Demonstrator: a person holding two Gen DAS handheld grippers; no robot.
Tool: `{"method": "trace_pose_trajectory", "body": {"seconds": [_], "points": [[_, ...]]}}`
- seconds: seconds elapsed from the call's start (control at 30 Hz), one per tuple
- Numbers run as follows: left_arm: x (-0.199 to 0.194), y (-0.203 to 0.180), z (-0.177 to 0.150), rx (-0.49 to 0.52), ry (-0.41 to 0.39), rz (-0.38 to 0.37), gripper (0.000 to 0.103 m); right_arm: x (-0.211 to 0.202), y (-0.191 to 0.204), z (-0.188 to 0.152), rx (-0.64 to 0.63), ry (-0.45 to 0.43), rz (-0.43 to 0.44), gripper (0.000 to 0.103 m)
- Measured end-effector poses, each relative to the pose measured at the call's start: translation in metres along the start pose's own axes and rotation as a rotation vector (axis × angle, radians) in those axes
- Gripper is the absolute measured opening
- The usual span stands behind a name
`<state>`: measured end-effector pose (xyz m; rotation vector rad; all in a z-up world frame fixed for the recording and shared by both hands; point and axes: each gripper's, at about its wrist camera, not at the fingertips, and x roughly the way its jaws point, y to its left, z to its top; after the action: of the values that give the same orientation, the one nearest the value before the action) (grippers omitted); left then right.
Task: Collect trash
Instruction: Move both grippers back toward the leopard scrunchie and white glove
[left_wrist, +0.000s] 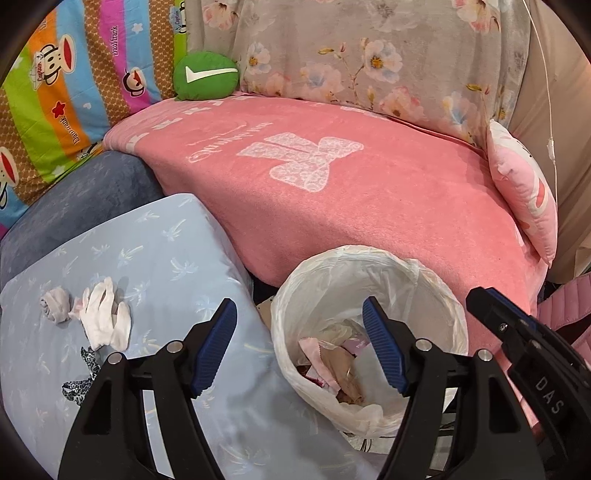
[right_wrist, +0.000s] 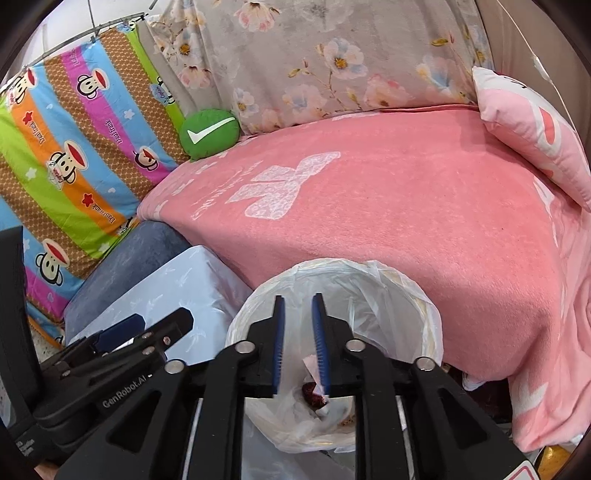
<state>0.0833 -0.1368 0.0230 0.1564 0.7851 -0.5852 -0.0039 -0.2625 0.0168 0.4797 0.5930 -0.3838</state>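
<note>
The right tool (right_wrist: 299, 343), nearly clenched on a pink scrap (right_wrist: 313, 373), hangs directly above the bin (right_wrist: 240, 332); the released left tool (left_wrist: 299, 350) is beside it.

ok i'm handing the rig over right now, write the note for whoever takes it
Left gripper: open, empty, between the blue pillow and the lined trash bin.
Right gripper: over the bin, fingers slightly apart; a pink scrap sits at them, whether held or falling is unclear.
Done: wrappers and paper already in the bin.
Left: white crumpled tissue, grey wad and leopard-print scrap on the pillow.
</note>
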Motion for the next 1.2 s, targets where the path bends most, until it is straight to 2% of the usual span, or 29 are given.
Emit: {"method": "trace_pose_trajectory", "body": {"seconds": [0.37,0.53,1.2], "points": [[0.001,0.024,-0.011,-0.045,0.015,0.019,0.068,0.004,0.022,-0.012,-0.04,0.036,0.02,0.02],[-0.002,0.037,-0.017,-0.07,0.019,0.03,0.068,0.006,0.034,-0.019,-0.058,0.049,0.027,0.025],[-0.01,0.097,-0.041,-0.187,0.045,0.094,0.07,0.015,0.08,-0.043,-0.133,0.109,0.071,0.027]]}}
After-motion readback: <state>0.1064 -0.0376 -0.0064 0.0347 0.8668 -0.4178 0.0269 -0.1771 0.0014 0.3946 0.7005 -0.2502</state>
